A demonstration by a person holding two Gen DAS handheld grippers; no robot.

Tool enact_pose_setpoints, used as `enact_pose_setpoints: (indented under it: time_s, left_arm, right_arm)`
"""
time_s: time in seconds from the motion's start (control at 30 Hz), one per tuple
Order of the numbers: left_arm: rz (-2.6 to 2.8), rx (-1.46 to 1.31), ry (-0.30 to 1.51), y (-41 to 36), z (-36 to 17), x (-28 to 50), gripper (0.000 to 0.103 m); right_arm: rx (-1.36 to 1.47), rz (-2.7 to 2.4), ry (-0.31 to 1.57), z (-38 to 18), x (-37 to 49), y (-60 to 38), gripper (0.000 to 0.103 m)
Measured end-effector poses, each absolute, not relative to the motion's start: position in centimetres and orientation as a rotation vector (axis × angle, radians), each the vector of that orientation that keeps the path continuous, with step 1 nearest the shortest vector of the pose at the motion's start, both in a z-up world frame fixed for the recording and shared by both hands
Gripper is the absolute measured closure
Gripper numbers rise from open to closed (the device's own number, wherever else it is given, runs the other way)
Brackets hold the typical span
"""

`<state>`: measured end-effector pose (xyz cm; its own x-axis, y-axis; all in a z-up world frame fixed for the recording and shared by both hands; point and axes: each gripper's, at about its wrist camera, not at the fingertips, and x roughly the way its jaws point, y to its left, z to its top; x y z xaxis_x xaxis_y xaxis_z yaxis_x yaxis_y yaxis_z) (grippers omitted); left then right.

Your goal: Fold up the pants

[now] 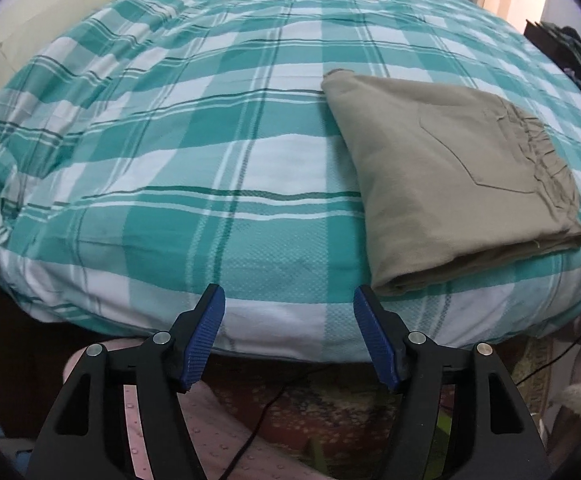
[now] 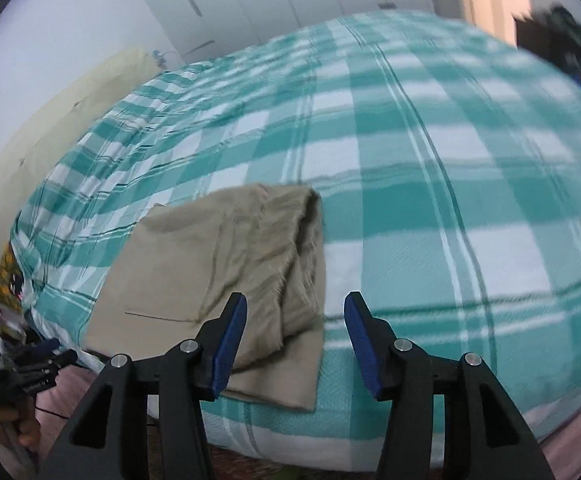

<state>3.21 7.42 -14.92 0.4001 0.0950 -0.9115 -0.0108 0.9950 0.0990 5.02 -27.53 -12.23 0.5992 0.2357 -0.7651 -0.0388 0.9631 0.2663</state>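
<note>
Khaki pants (image 1: 446, 176) lie folded into a flat bundle on the bed near its front edge, back pocket and gathered waistband facing up. In the right wrist view the same pants (image 2: 210, 264) lie low and left of centre. My left gripper (image 1: 289, 304) hangs open above the bed's front edge, left of the bundle, with nothing between its blue pads. My right gripper (image 2: 295, 312) is open too, just above the bundle's right edge, and its pads touch no cloth. The left gripper (image 2: 30, 360) also shows at the far left of the right wrist view.
The bed carries a teal and white checked cover (image 1: 218, 152). A cream headboard (image 2: 62, 120) runs along the left, white wardrobe doors (image 2: 270, 4) stand behind. A patterned rug (image 1: 330, 412) and a black cable (image 1: 258, 428) lie below the bed edge. Dark clutter (image 1: 574, 56) sits at the far right.
</note>
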Motion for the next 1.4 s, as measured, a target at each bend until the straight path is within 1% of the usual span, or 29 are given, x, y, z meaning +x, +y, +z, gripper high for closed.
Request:
enact_pose_setpoints:
  time_s: [0.13, 0.3, 0.33, 0.4, 0.43, 0.5, 0.57, 0.63, 0.7, 0.83, 0.9, 0.97, 1.0, 1.03, 1.07, 1.1, 1.13, 1.2, 1.23, 1.33, 1.4]
  left_arm:
    - [0.081, 0.109, 1.140, 7.2, -14.4, 3.4, 0.034]
    - [0.085, 0.131, 1.126, 6.9, -14.1, 3.5, 0.034]
    - [0.077, 0.119, 1.126, 6.9, -14.0, 3.7, 0.033]
    - [0.037, 0.035, 1.124, 7.5, -13.7, 4.4, 0.023]
    - [0.019, -0.007, 1.120, 7.8, -13.6, 4.7, 0.021]
    - [-0.033, -0.123, 1.114, 8.7, -13.3, 5.9, 0.017]
    - [-0.099, -0.215, 1.130, 9.3, -13.6, 7.6, 0.013]
    - [-0.156, -0.268, 1.156, 9.4, -14.8, 9.7, 0.013]
    - [-0.174, -0.274, 1.219, 8.9, -16.8, 12.1, 0.013]
    - [-0.267, -0.367, 1.335, 7.6, -20.6, 15.3, 0.013]
    - [-0.304, -0.431, 1.369, 7.1, -21.7, 16.0, 0.011]
    - [-0.312, -0.465, 1.383, 6.7, -22.2, 16.5, 0.011]
    - [-0.306, -0.467, 1.381, 6.4, -22.2, 16.5, 0.017]
    - [-0.320, -0.471, 1.378, 6.0, -22.0, 16.4, 0.029]
    - [-0.347, -0.477, 1.381, 5.6, -21.7, 16.3, 0.054]
    - [-0.323, -0.427, 1.370, 5.0, -21.0, 16.1, 0.065]
    - [-0.308, -0.382, 1.356, 4.5, -20.3, 15.8, 0.074]
    - [-0.285, -0.295, 1.325, 3.2, -18.6, 15.4, 0.080]
    - [-0.275, -0.260, 1.307, 2.6, -17.6, 15.2, 0.081]
    - [-0.273, -0.215, 1.240, 1.7, -14.3, 15.5, 0.082]
    - [-0.279, -0.230, 1.188, 3.0, -12.3, 16.9, 0.082]
  right_arm:
    - [0.179, 0.215, 0.883, -11.3, 5.2, -26.6, 0.052]
    - [0.095, 0.265, 0.878, -12.0, 5.3, -24.4, 0.052]
    - [0.055, 0.274, 0.893, -12.9, 5.7, -23.8, 0.049]
    - [0.005, 0.298, 0.999, -15.4, 6.6, -23.1, 0.042]
    - [-0.035, 0.304, 1.111, -17.6, 7.3, -22.8, 0.042]
    - [-0.040, 0.335, 1.092, -17.0, 7.1, -23.1, 0.043]
    - [0.082, 0.365, 1.058, -15.1, 7.1, -25.2, 0.042]
    - [0.208, 0.345, 1.040, -14.3, 7.6, -27.8, 0.032]
    - [0.299, 0.324, 1.074, -14.8, 8.8, -30.0, 0.032]
    - [0.468, 0.399, 1.202, -18.4, 11.4, -31.6, 0.032]
    - [0.565, 0.460, 1.272, -20.7, 12.6, -31.5, 0.032]
    - [0.644, 0.490, 1.284, -22.5, 13.4, -31.1, 0.032]
    - [0.669, 0.500, 1.279, -22.9, 13.6, -30.8, 0.032]
    - [0.681, 0.506, 1.285, -23.0, 14.0, -30.2, 0.033]
    - [0.644, 0.497, 1.295, -22.9, 14.3, -29.5, 0.038]
    - [0.579, 0.488, 1.305, -22.6, 14.4, -28.7, 0.054]
    - [0.470, 0.486, 1.299, -21.5, 14.2, -27.6, 0.061]
    - [0.358, 0.498, 1.254, -19.3, 13.5, -26.3, 0.070]
    - [0.283, 0.510, 1.217, -17.3, 12.9, -25.3, 0.073]
    - [0.195, 0.530, 1.147, -13.8, 12.2, -24.1, 0.073]
    - [0.170, 0.528, 1.094, -11.4, 12.6, -23.8, 0.074]
